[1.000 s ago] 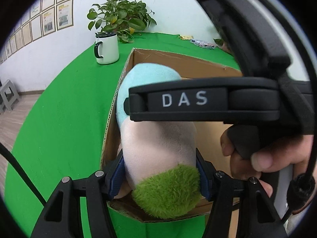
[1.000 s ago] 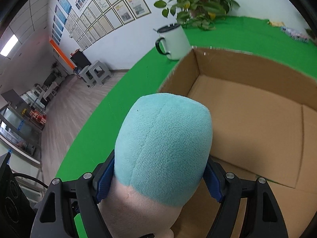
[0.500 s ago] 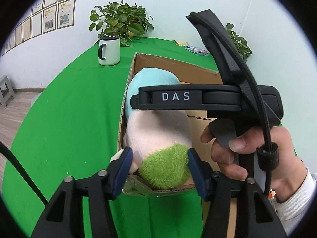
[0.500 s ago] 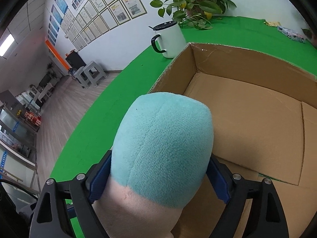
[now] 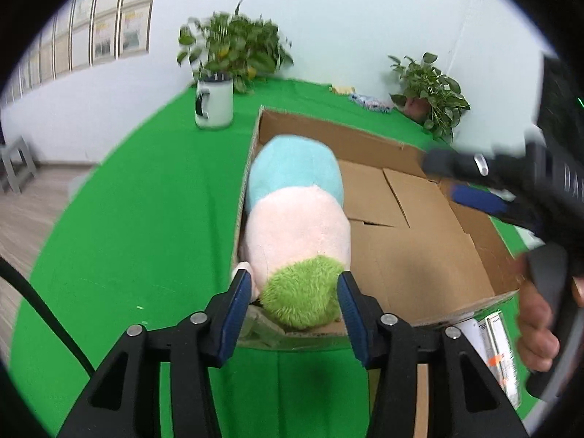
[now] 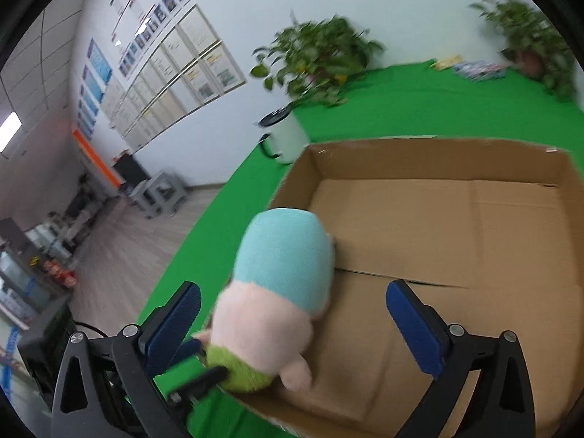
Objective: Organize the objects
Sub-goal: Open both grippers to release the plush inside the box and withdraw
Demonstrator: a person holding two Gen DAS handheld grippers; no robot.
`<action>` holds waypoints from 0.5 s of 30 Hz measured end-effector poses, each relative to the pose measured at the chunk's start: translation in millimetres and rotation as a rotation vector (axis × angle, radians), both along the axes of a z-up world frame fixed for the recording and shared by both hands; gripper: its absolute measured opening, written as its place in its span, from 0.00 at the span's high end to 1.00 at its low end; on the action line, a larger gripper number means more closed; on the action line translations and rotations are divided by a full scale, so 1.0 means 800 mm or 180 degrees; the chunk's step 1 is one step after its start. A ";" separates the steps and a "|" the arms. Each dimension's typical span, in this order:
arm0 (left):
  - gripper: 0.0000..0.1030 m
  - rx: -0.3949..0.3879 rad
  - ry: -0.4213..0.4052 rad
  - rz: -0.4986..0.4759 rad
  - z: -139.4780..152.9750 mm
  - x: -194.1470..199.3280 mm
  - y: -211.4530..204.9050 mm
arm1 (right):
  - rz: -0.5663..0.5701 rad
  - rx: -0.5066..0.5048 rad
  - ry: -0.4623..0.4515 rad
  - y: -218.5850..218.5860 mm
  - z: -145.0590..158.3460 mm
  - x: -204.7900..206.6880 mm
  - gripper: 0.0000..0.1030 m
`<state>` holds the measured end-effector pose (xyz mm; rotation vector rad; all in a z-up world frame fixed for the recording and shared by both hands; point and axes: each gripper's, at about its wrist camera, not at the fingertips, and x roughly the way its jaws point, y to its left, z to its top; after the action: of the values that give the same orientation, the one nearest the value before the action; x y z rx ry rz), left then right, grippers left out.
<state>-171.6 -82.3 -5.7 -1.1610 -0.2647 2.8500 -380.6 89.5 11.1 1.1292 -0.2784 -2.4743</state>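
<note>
A plush toy (image 5: 295,219) with a teal end, a pink middle and a green fuzzy end lies inside the open cardboard box (image 5: 474,241), along its left wall. It also shows in the right wrist view (image 6: 277,292). My left gripper (image 5: 294,301) is open, its blue pads flanking the green end with small gaps. My right gripper (image 6: 292,325) is open wide above the toy and touches nothing; in the left wrist view it hangs at the right edge (image 5: 511,189).
The box (image 6: 456,241) stands on a green-covered table (image 5: 146,200). A white mug (image 5: 214,104) and a potted plant (image 5: 233,47) stand behind the box. A second plant (image 5: 430,91) and small packets (image 5: 368,102) lie at the far right. A labelled flap (image 5: 496,350) hangs at the box's front.
Both grippers have let go of the toy, which now rests in the box. The right gripper opened wide and pulled away to the right and up. The left gripper drew back slightly.
</note>
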 end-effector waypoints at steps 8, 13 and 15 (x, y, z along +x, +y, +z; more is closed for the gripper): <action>0.21 -0.0438 0.0641 -0.0167 0.035 0.061 0.038 | -0.0940 0.0883 0.0392 0.046 -0.005 0.175 0.01; 0.21 -0.0326 0.0798 -0.0263 0.045 0.087 0.058 | -0.1040 0.0900 0.0402 0.064 -0.019 0.258 0.01; 0.21 -0.0285 0.0840 -0.0285 0.048 0.100 0.065 | -0.1064 0.0955 0.0458 0.067 -0.022 0.284 0.01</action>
<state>-91.7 -30.2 33.1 -0.7724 -0.0704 2.9166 -153.6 142.9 -6.5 1.0815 -0.0560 -2.9552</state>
